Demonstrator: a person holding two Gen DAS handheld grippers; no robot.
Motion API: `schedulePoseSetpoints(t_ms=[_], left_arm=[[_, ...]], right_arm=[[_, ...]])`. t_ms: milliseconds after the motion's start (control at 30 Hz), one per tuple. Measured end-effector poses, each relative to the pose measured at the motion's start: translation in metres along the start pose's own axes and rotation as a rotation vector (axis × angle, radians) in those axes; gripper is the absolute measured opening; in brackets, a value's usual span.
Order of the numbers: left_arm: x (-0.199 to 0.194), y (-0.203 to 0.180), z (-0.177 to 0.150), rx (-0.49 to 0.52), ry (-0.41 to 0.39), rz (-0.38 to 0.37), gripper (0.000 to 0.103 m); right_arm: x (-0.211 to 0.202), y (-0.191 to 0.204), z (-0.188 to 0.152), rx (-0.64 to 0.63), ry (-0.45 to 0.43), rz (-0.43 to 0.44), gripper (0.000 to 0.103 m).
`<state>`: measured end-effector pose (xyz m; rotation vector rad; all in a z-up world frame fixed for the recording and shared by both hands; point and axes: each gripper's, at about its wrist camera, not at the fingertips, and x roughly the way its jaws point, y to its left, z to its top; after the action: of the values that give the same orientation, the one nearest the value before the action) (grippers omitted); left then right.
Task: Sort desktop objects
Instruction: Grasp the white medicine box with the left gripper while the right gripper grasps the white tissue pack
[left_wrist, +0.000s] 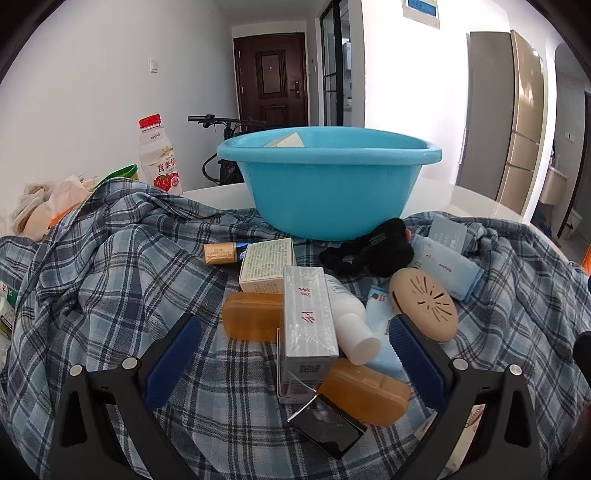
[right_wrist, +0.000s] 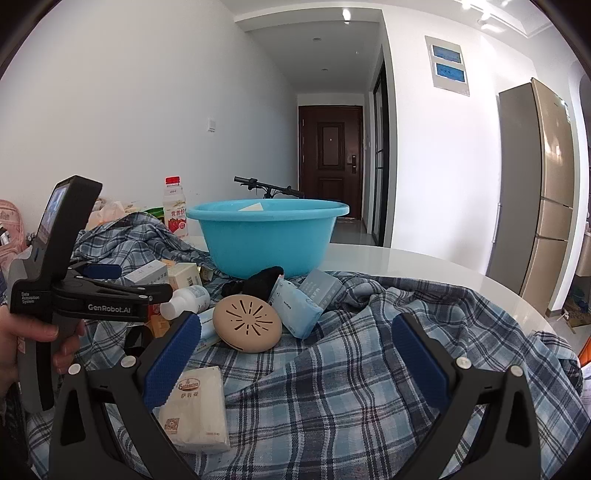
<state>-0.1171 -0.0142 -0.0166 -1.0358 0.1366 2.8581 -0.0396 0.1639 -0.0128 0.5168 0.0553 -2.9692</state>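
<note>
Hovering my released left gripper (left_wrist: 291, 354) over the silver-grey rectangular carton (left_wrist: 308, 321) between its fingers, right gripper (right_wrist: 295, 354) likewise spread and empty; I judge the next move is closing on it for the blue plastic basin (left_wrist: 328, 181).

White round table (right_wrist: 424, 262), glossy top: carries a rumpled blue plaid cloth (right_wrist: 351, 369) over most of its surface, a red-capped drink bottle (left_wrist: 159, 160) upright on bare tabletop, and plastic-wrapped packets (left_wrist: 40, 206) at far left.
</note>
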Motion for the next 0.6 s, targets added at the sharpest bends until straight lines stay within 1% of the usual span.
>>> schedulePoseSetpoints(t_ms=[33, 67, 100, 133, 167, 200, 233, 267, 433, 600], left_arm=[[0.0, 0.002, 0.001, -0.002, -0.002, 0.002, 0.103], [0.0, 0.004, 0.0, -0.013, -0.006, 0.007, 0.099], [0.002, 0.006, -0.001, -0.026, -0.001, 0.008, 0.088], [0.005, 0.008, -0.001, -0.035, 0.015, 0.011, 0.048], [0.009, 0.012, -0.002, -0.06, 0.033, 0.025, 0.025], [0.011, 0.016, -0.004, -0.088, 0.032, 0.042, 0.025], [0.011, 0.019, -0.004, -0.108, 0.026, 0.037, 0.024], [0.011, 0.022, -0.004, -0.113, 0.03, 0.01, 0.024], [0.005, 0.023, -0.004, -0.086, 0.029, -0.057, 0.023], [-0.012, 0.027, -0.001, -0.111, 0.001, -0.064, 0.023]], right_arm=[[0.0, 0.0, 0.0, -0.002, -0.001, -0.001, 0.103], [-0.001, 0.0, 0.0, 0.0, -0.004, -0.002, 0.103], [-0.002, -0.001, 0.0, 0.006, -0.008, -0.005, 0.103], [-0.002, -0.003, -0.001, 0.012, -0.011, -0.007, 0.103], [-0.002, -0.004, -0.001, 0.019, -0.012, -0.008, 0.103], [-0.002, -0.005, -0.001, 0.023, -0.009, -0.008, 0.103], [-0.001, -0.006, -0.001, 0.025, -0.004, -0.005, 0.103], [0.0, -0.006, 0.0, 0.026, 0.002, -0.002, 0.103], [0.003, -0.004, 0.0, 0.02, 0.016, -0.004, 0.103], [0.004, -0.005, -0.001, 0.022, 0.024, -0.006, 0.103]])
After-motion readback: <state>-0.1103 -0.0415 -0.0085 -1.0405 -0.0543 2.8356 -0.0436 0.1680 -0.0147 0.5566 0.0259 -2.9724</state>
